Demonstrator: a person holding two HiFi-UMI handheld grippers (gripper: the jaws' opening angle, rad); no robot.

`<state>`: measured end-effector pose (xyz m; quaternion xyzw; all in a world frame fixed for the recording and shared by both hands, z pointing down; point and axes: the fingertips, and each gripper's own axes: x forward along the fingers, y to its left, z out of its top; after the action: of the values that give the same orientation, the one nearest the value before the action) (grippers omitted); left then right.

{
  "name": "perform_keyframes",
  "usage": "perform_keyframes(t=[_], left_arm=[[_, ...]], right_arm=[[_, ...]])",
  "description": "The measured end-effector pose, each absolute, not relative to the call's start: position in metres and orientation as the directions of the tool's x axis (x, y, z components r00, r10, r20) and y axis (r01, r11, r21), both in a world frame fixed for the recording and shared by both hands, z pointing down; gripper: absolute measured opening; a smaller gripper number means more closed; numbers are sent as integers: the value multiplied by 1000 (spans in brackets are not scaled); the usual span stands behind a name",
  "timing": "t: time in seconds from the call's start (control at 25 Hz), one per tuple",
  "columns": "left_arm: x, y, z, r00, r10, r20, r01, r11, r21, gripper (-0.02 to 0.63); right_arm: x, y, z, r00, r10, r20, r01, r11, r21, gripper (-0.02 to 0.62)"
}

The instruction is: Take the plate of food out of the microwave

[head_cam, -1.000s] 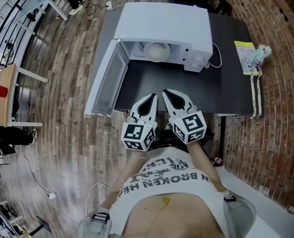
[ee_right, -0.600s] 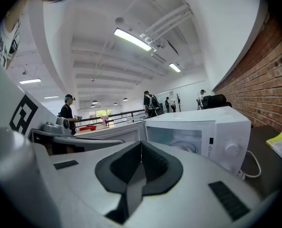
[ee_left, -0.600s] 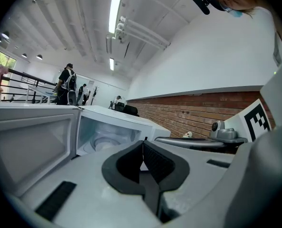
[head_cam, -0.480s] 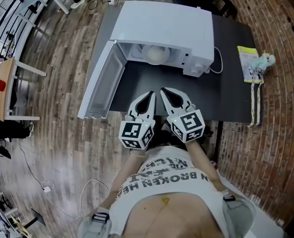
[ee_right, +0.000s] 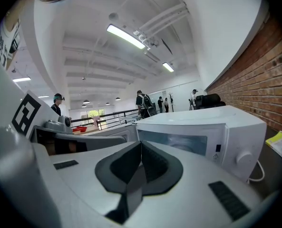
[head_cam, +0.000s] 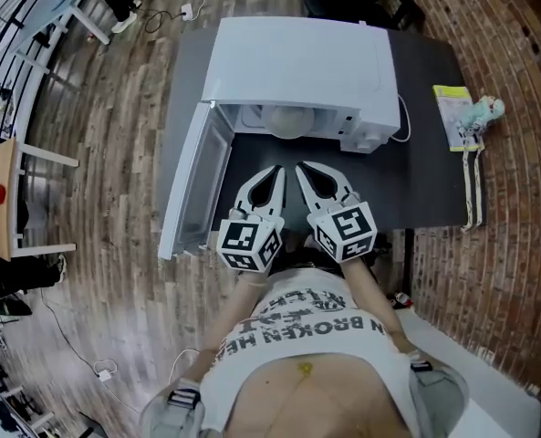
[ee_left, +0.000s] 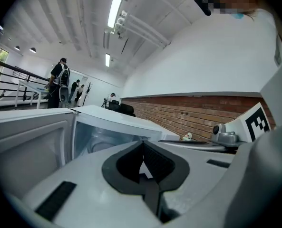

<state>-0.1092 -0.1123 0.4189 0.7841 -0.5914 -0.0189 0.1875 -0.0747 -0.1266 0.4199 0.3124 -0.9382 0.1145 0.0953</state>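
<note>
A white microwave (head_cam: 302,62) stands on a black table (head_cam: 421,176), its door (head_cam: 192,185) swung open to the left. Inside the cavity lies a pale round plate of food (head_cam: 288,121), partly hidden by the roof. My left gripper (head_cam: 275,173) and right gripper (head_cam: 303,171) hover side by side over the table just in front of the opening, both shut and empty. In the left gripper view the shut left gripper (ee_left: 142,145) points at the open cavity (ee_left: 100,137). In the right gripper view the shut right gripper (ee_right: 141,146) faces the microwave (ee_right: 202,132).
A yellow-green booklet (head_cam: 451,108) and a small toy figure (head_cam: 484,109) lie at the table's right end, and a white cable (head_cam: 402,121) runs beside the microwave. Wooden floor lies left and brick paving right. People stand far off in both gripper views.
The microwave and table have come closer in the head view: both grippers now sit nearer the open cavity. Their jaws stay shut.
</note>
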Motion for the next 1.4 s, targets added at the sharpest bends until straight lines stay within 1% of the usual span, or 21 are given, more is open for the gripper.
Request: perform_keyframes(t=[0.24,0.52,0.72,0.92,1.2,1.4], left_arm=[[-130,-147,416,406,-894,189,-891,-342,299,9],[-153,-168,431,492,-845,208,-850,-415,325,9],[-154,-178,444,525,-821,225,-832,-438,342,8],[-140,-192,447,523,-821,229,-831,-432,350,8],[-135,-214,446,467,-850,243,-859,-371,353,8],[-134,-226,457,446,-855,266,-869,-342,357,8]], right_arm=[[-99,-156,420,-720,-647,251,-688,713,-138,9],[-125,-176,433,-658,-701,275,-748,651,-127,9],[-122,-186,442,-624,-727,286,-776,619,-121,9],[-110,-199,445,-624,-720,303,-773,625,-107,9],[-107,-223,445,-673,-667,321,-725,680,-107,9],[-105,-235,455,-686,-647,332,-712,691,-125,9]])
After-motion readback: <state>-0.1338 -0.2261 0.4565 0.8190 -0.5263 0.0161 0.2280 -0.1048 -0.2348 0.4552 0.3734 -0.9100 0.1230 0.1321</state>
